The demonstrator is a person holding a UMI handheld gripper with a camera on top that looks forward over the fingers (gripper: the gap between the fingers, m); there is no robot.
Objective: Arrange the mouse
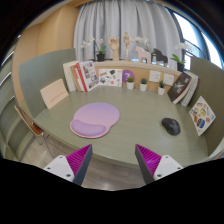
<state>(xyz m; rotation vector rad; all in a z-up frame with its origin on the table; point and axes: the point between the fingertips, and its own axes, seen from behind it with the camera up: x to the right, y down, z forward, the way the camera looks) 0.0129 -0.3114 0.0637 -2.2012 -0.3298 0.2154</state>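
Gripper seen held well back from the pale green round-cornered table, fingers spread wide with nothing between the purple pads; nothing is gripped. The small dark grey computer mouse is found on the table, beyond the fingers and off to the right, well apart from the lilac round mouse mat and its darker lilac wrist rest, which lie ahead to the left. Books, cards and small potted plants are ranged along the back edge. The step in hand is judged to be the approach to the mouse. It would best be done with the fingers kept wide, swung right and lowered so that the mouse is straddled across its narrow sides before any closing; its low rounded shell is likely to slip if pinched high.
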